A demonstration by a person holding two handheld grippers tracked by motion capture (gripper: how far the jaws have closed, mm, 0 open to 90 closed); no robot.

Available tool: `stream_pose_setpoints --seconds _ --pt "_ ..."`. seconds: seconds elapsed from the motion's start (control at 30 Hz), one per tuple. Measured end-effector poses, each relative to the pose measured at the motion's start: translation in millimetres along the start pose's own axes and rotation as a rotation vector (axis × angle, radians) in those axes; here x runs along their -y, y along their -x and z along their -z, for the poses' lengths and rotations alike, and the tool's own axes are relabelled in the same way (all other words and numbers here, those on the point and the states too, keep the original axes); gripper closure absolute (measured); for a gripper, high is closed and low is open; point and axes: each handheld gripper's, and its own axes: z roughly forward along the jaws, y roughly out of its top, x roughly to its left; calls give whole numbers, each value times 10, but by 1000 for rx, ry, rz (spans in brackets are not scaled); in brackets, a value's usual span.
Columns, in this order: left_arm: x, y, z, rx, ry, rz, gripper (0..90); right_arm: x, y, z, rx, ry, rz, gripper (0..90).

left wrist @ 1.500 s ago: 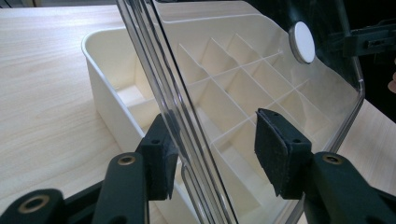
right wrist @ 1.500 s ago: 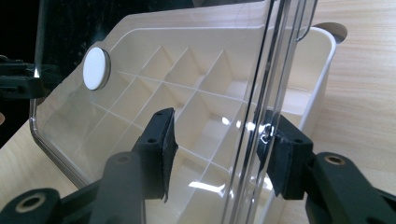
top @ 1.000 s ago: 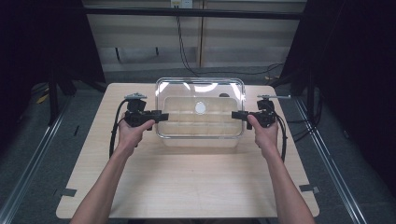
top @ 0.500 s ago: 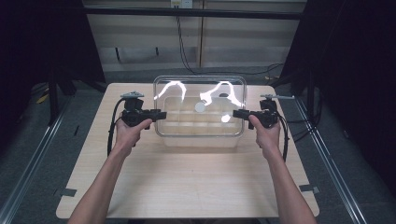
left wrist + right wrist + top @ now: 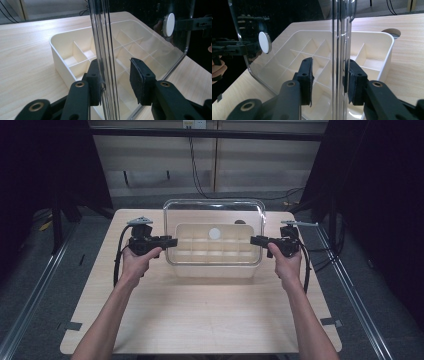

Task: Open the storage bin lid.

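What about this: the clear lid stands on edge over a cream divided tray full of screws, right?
No: the cream divided tray is empty, as the left gripper view shows. The clear lid does stand on edge over it.

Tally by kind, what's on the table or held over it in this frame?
Clear lids: 1, the clear lid, held upright at its two side edges
White divided trays: 1, the white tray
Black tools: 2, left tool and right tool
Total: 4
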Motion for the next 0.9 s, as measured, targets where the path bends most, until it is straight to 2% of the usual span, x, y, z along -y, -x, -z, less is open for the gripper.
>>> stream_pose_setpoints --seconds 0.33,0.9 --pt "-13 52 30 -9 0 -22 635 5 -11 32 -5 7 7 620" --pt "22 118 165 -12 4 -41 638 14 -144 121 -11 16 33 621"
